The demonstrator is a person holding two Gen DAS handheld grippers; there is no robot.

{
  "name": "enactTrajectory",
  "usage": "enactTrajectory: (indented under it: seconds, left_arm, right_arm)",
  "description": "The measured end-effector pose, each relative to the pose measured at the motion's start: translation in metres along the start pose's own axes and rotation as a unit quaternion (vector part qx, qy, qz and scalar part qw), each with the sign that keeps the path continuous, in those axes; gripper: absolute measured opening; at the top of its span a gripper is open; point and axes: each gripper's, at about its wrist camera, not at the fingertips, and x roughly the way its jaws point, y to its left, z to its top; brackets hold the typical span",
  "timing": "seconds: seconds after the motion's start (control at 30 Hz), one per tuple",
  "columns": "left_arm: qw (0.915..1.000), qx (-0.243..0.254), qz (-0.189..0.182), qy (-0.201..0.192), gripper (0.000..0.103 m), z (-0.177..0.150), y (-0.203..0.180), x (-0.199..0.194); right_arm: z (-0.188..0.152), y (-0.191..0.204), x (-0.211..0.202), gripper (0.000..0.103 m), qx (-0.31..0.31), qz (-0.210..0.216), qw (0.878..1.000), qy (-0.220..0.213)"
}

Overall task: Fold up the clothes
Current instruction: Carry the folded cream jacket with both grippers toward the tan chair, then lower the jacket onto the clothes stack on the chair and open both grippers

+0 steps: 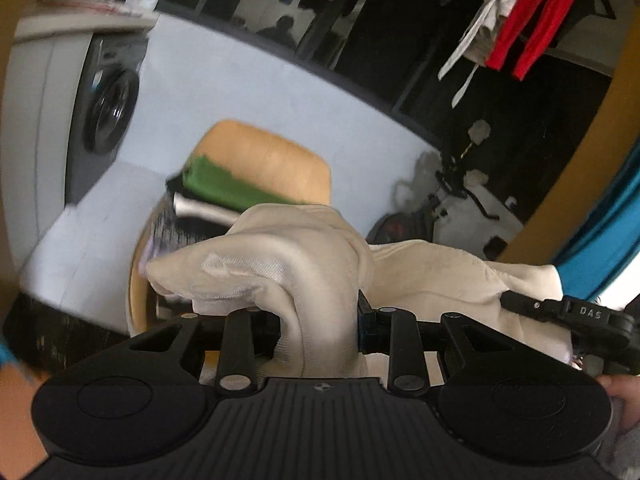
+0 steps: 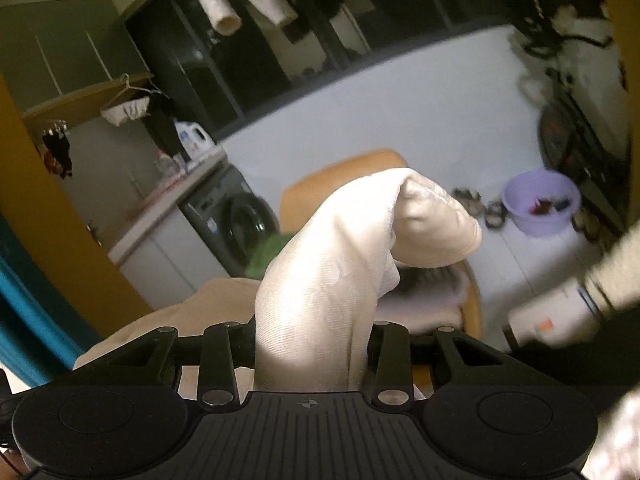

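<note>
We see a purple basin [image 2: 541, 209] on the floor holding dark and red bits, our left gripper [image 1: 320, 320] clamped on a cream garment [image 1: 304, 264], our right gripper [image 2: 312, 340] clamped on it too, cloth raised before a wooden chair [image 1: 272, 160] stacked with folded clothes [image 1: 224, 188]

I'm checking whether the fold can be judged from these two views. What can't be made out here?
- Left wrist view: the left gripper jaws' tips are covered by the cream garment.
- Right wrist view: the right gripper jaws' tips are covered the same way.
- Both views: the garment's type and full outline are unclear, since it is bunched.
- The pile of clothes on the chair is blurred and partly hidden.
</note>
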Motion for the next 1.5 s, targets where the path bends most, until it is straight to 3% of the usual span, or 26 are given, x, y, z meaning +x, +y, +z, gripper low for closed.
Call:
enactTrajectory:
  seconds: [0.17,0.37,0.57,0.7,0.9,1.17,1.33,1.43,1.47,1.5]
  left_arm:
    - [0.9993,-0.003,0.002,-0.037,0.03,0.071,0.02,0.059]
    - [0.9966,-0.011,0.038,-0.072,0.031,0.153,0.033,0.134]
    - [0.9944,-0.025,0.081,-0.064,0.031,0.207,0.049,0.21]
    - [0.9939,-0.028,0.095,-0.05,0.031,0.225,0.063,0.245]
    - [0.9958,-0.027,0.087,-0.005,0.031,0.239,0.093,0.293]
    - [0.9941,-0.046,0.059,0.078,0.031,0.233,0.142,0.36]
    - [0.9893,-0.011,0.07,0.127,0.033,0.217,0.166,0.4]
    - [0.9798,-0.012,0.096,0.175,0.051,0.203,0.188,0.421]
    - [0.9775,-0.013,0.104,0.183,0.063,0.201,0.194,0.423]
    - [0.975,-0.014,0.112,0.191,0.068,0.198,0.199,0.425]
  right_arm:
    - [0.074,0.002,0.077,0.034,-0.02,0.029,0.999,-0.03]
    - [0.177,-0.01,0.182,0.034,-0.038,0.08,0.994,-0.059]
    - [0.262,-0.027,0.294,0.034,-0.041,0.097,0.994,-0.022]
    - [0.291,-0.039,0.355,0.034,0.002,0.094,0.996,0.01]
    - [0.286,-0.051,0.406,0.034,0.022,0.055,0.998,0.034]
    - [0.239,-0.069,0.433,0.034,0.035,-0.023,0.997,0.061]
    - [0.206,-0.081,0.477,0.035,0.011,-0.075,0.994,0.079]
    - [0.182,-0.096,0.506,0.042,0.025,-0.11,0.988,0.106]
    - [0.173,-0.102,0.513,0.05,0.034,-0.125,0.985,0.114]
    - [0.166,-0.109,0.518,0.056,0.047,-0.144,0.981,0.12]
